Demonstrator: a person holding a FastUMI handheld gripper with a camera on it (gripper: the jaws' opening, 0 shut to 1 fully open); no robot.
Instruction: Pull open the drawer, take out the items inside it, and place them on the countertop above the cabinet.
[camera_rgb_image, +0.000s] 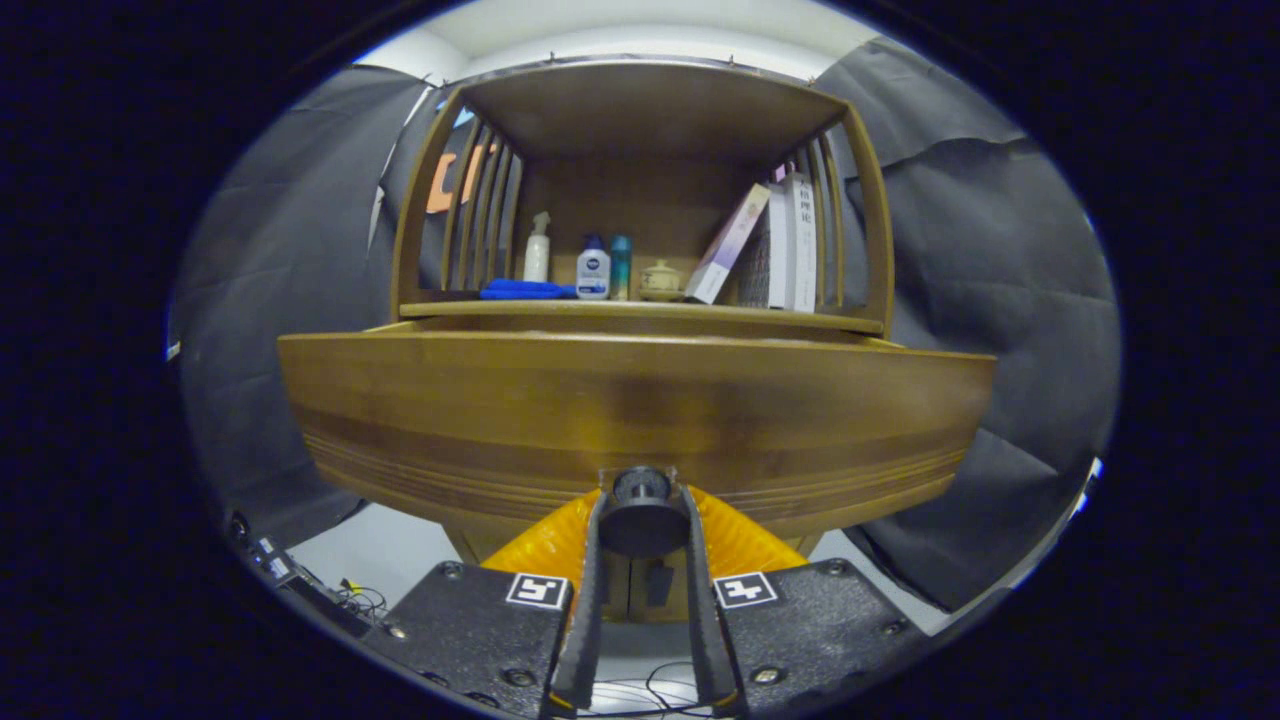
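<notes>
The wooden drawer front (636, 410) stands pulled out toward me from the cabinet, its top edge just below the countertop (640, 312). A round dark knob (642, 512) sits low on the drawer front, and my gripper (642, 505) is shut on it, one finger on each side. The drawer's inside is hidden from here. On the countertop stand a white spray bottle (537, 248), a white-and-blue bottle (593, 268), a teal can (621, 267), a small lidded ceramic pot (660, 279) and a folded blue cloth (527, 290).
Books (790, 243) lean at the right of the shelf, with one tilted book (727, 243) beside them. Curved slatted sides and a wooden top enclose the countertop space. Cables (355, 598) lie on the floor at the lower left.
</notes>
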